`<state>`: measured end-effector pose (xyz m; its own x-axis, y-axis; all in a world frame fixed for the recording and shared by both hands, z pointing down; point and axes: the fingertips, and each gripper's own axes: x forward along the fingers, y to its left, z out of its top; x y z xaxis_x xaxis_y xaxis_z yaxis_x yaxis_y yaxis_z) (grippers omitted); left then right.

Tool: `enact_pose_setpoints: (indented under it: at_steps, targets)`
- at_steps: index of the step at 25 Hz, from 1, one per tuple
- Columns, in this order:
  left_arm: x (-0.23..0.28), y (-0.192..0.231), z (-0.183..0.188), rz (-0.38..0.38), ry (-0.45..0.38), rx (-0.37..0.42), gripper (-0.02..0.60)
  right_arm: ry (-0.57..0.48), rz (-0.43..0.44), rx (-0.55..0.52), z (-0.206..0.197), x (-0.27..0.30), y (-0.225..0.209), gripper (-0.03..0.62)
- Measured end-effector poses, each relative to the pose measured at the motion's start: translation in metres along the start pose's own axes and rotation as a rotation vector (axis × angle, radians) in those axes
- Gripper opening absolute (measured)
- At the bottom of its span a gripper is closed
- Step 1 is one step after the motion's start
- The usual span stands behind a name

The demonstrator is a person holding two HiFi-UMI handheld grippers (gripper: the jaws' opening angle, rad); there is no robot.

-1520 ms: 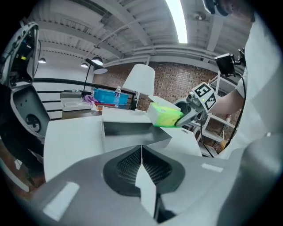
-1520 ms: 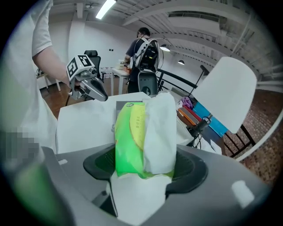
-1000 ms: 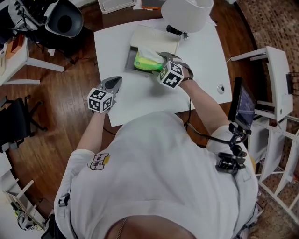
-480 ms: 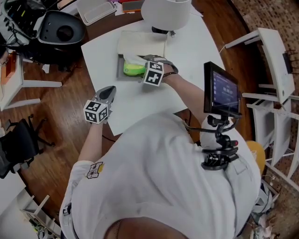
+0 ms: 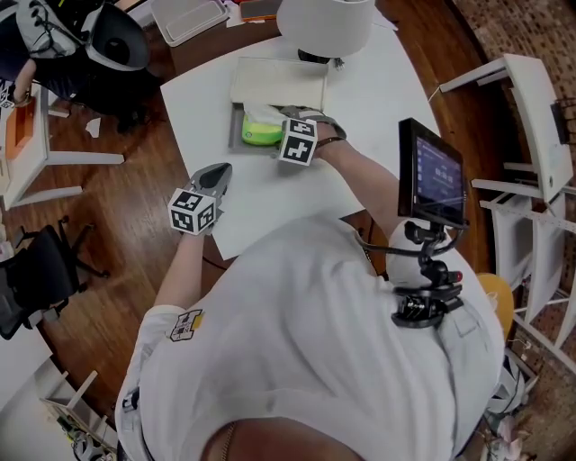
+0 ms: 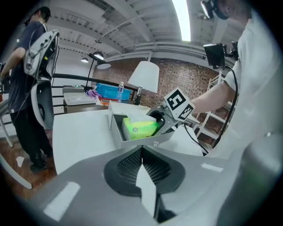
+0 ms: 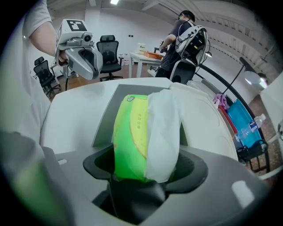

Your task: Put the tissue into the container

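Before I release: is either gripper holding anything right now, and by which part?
The right gripper holds the green tissue pack by its near end, in the container. The left gripper holds nothing.

A white lamp (image 5: 324, 22) stands on the table (image 5: 382, 103), screen (image 5: 434, 173) nearby.

Lime-green tissue pack (image 7: 130, 137), white sheet poking out, pinched between the right gripper (image 7: 140, 174)'s jaws, sitting inside the open grey container (image 7: 102, 119).
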<state>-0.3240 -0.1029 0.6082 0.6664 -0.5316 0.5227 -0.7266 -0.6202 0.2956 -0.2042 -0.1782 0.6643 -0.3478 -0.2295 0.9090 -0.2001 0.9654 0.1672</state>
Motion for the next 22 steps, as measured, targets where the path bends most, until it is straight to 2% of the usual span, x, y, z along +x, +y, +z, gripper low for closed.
enact_pose_setpoints:
  at_steps: [11, 17, 20, 22]
  targets:
    - [0.005, -0.028, 0.0, -0.046, 0.0, 0.041, 0.005, -0.065, -0.017, -0.003, -0.002, -0.023, 0.008, 0.37]
    - [0.007, -0.026, 0.006, -0.074, 0.017, 0.061, 0.08, -0.108, 0.0, 0.015, 0.008, -0.032, 0.001, 0.403]
    - [0.009, -0.031, 0.005, -0.081, 0.019, 0.068, 0.089, -0.144, 0.002, 0.044, 0.01, -0.043, -0.004, 0.437]
    - [0.01, -0.032, 0.004, -0.083, 0.019, 0.069, 0.089, -0.157, 0.019, 0.078, 0.008, -0.046, -0.006, 0.494]
